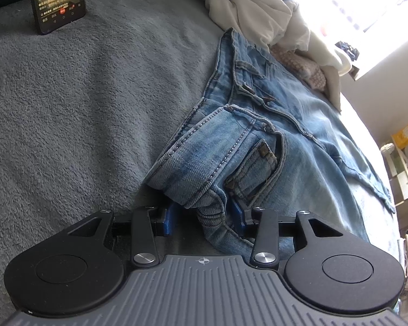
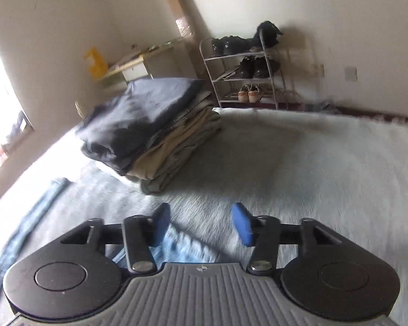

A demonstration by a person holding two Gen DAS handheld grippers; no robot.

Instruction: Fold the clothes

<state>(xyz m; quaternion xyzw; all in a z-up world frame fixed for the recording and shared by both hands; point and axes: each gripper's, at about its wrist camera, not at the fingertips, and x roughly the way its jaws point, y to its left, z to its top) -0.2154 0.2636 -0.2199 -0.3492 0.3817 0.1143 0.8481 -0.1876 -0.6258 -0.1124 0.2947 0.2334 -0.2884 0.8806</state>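
Observation:
Light blue jeans [image 1: 285, 125] lie on the grey fleece bed cover [image 1: 81, 108], waistband end toward me. A bunched fold of the waistband and pocket sits between the blue pads of my left gripper [image 1: 204, 217], which stands wide open; the right pad [image 1: 238, 212] touches the denim and the left pad shows a small gap. In the blurred right wrist view my right gripper [image 2: 201, 225] is open and holds nothing, just above the bed, with a bit of the jeans [image 2: 182, 250] below it and a denim strip [image 2: 35, 212] at the left.
A stack of folded clothes [image 2: 149, 130] rests on the bed ahead of the right gripper. Crumpled white garments [image 1: 258, 8] lie beyond the jeans. A lit phone [image 1: 58, 0] stands on the cover at the far left. A shoe rack [image 2: 247, 73] is against the wall.

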